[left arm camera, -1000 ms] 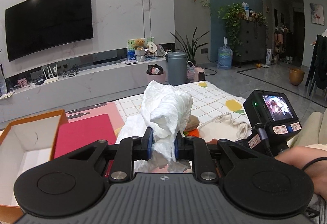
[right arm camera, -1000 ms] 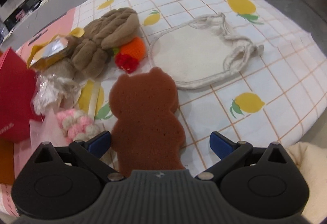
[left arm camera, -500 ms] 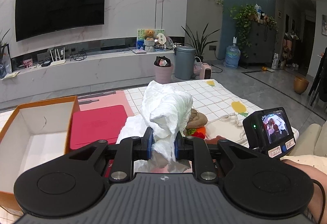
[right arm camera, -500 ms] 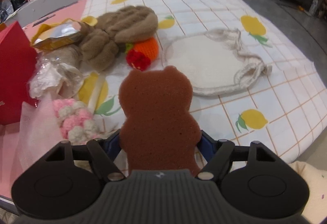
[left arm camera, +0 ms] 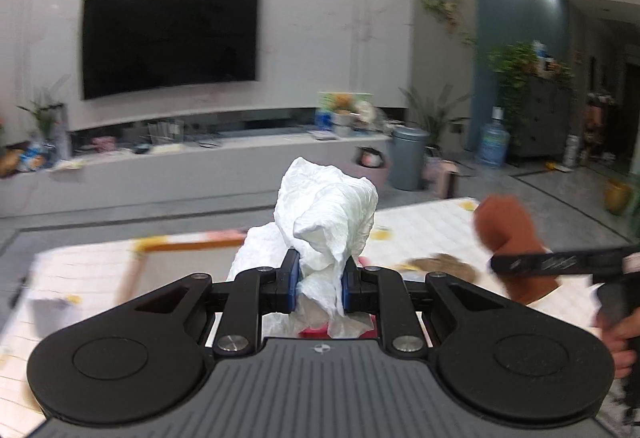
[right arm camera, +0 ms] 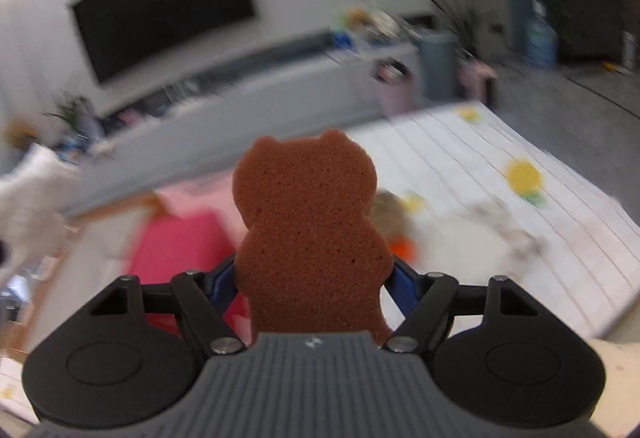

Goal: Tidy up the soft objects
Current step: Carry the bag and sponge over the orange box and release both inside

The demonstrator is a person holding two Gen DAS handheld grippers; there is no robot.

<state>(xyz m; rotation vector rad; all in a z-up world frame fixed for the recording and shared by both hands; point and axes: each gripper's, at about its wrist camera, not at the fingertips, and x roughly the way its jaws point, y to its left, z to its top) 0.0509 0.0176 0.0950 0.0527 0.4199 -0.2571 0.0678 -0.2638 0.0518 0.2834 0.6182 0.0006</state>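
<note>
surface: we see a table under a white checked lemon-print cloth [right arm camera: 532, 222] | on it: we make out a red box lid [right arm camera: 180, 242], orange-rimmed open box [left arm camera: 188, 258], blurred brown plush [left arm camera: 440, 264]

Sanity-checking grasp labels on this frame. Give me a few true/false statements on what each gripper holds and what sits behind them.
1. The left gripper is shut on a crumpled white cloth. True.
2. The right gripper is open with nothing in it. False: it is shut on a brown bear-shaped sponge.
3. The sponge stands upright, head away from the camera. True.
4. A wall-mounted TV hangs behind the table. True.
5. The TV is showing a bright picture. False: its screen is dark.
6. The tablecloth is plain blue. False: it is white with a grid and yellow fruit prints.
</note>
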